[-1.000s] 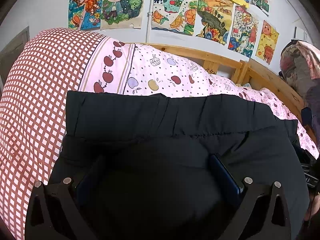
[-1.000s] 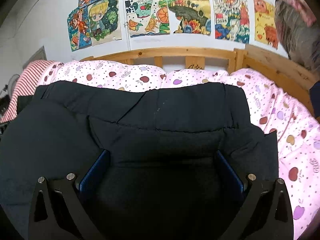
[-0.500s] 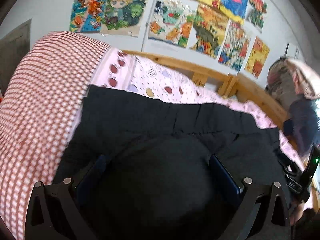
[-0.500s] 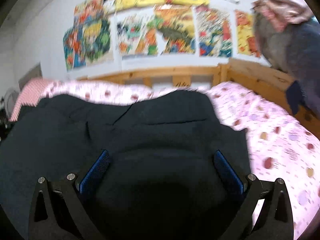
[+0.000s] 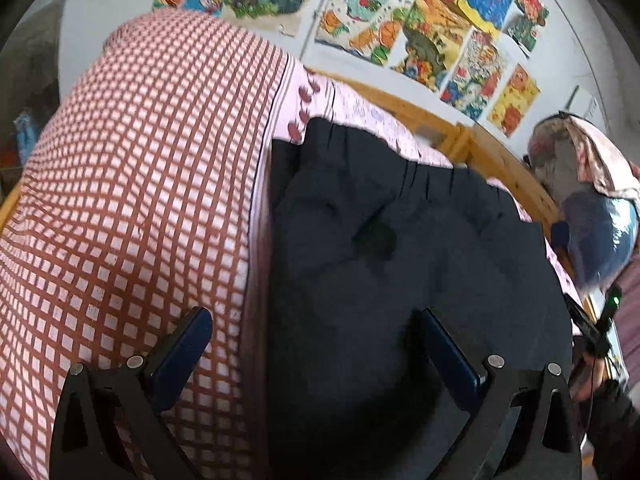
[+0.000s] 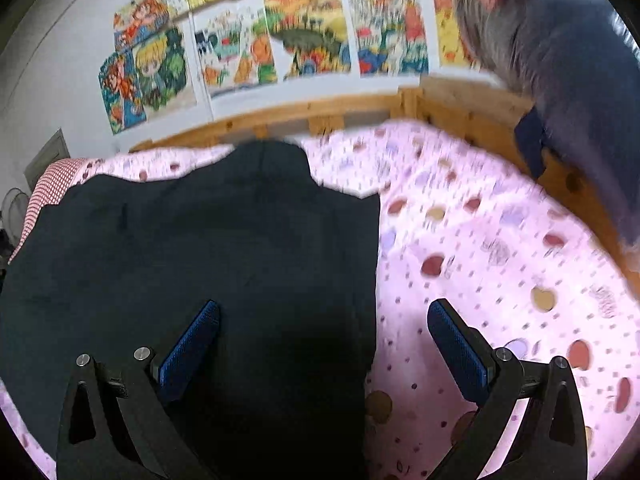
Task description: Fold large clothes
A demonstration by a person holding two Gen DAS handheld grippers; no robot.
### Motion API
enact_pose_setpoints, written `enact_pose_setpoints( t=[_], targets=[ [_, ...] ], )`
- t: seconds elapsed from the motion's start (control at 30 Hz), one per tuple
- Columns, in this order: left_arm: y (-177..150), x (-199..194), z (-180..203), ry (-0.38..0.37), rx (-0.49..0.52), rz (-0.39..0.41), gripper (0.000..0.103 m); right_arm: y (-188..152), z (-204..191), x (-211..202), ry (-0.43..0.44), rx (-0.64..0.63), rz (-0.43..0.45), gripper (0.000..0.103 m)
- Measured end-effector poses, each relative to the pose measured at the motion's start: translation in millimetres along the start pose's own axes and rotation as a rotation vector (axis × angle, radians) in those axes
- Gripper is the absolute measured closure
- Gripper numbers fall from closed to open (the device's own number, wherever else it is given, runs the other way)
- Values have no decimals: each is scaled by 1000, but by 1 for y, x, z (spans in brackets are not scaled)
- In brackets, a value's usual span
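On the bed (image 5: 132,184), in the left view, the left claw (image 5: 316,354) is hanging released, straddling the black garment (image 5: 400,280) edge. Right view: the right claw (image 6: 324,344) is gaping over the garment's (image 6: 208,248) other edge, seemingly squaring the fold.

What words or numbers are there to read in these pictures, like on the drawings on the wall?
No text reads clearly in either view.
Drawings on the wall: any writing on them is too small and blurred to read.
Black garment: no label or print shows.
Pink bedsheet: only fruit shapes and little scribbles, too blurred to read.
Checked quilt: pattern only, no words.
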State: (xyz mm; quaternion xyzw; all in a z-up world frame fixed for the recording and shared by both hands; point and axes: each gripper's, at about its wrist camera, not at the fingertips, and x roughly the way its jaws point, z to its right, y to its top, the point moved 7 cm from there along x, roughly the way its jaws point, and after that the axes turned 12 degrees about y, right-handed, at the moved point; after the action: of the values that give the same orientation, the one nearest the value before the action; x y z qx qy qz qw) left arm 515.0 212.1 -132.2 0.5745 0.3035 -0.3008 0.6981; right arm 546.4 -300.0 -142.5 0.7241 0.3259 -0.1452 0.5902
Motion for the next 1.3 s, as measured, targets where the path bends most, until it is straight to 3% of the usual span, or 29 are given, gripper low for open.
enact_pose_setpoints(
  t=[0.17,0.57,0.77,1.07,1.3],
  targets=[
    [-5,15,-4,-63,-2,-33,0,-14,12,28,90,92,-84,1],
    [-20,41,-5,-209,-29,-94,0,-33,13,45,151,119,-67,1],
    [-23,39,-13,-201,-26,-89,0,-30,8,48,177,111,-103,1],
    [-20,42,4,-190,-17,-80,0,-43,-5,67,358,205,-223,1],
    [-27,42,3,-214,-21,-58,0,-51,-11,71,344,186,-192,1]
  ],
)
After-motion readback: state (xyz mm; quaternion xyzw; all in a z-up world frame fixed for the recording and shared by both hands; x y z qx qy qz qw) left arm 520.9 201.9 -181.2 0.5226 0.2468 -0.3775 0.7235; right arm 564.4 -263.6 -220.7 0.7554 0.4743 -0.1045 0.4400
